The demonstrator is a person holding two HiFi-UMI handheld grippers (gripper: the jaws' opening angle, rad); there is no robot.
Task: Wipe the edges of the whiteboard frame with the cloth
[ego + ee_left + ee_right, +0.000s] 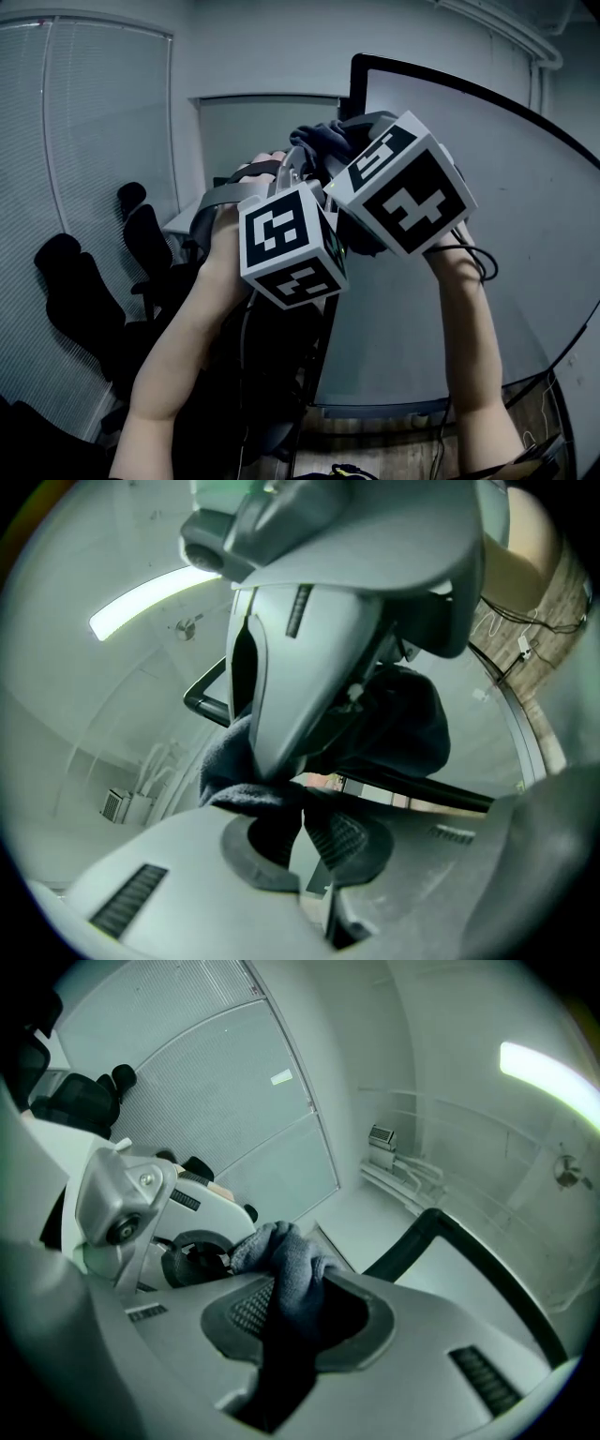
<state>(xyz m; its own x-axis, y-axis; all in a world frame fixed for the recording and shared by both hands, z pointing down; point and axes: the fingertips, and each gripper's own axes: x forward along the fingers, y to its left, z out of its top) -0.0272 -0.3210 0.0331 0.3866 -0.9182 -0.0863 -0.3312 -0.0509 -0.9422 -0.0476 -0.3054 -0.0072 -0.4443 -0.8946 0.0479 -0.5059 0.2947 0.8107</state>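
Cloth (281, 1262) in left tool (300, 822), right tool (292, 1321)

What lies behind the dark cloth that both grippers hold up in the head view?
Behind the cloth stands the whiteboard frame, its upper left corner. The left gripper and right gripper, both shut on the cloth, cover the frame's edge below, so contact there cannot be seen.

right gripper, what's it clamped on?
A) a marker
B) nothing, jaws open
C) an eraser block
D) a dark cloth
D: in the right gripper view, the right gripper has its jaws closed on a bunched dark cloth, close to the black corner of the whiteboard frame.
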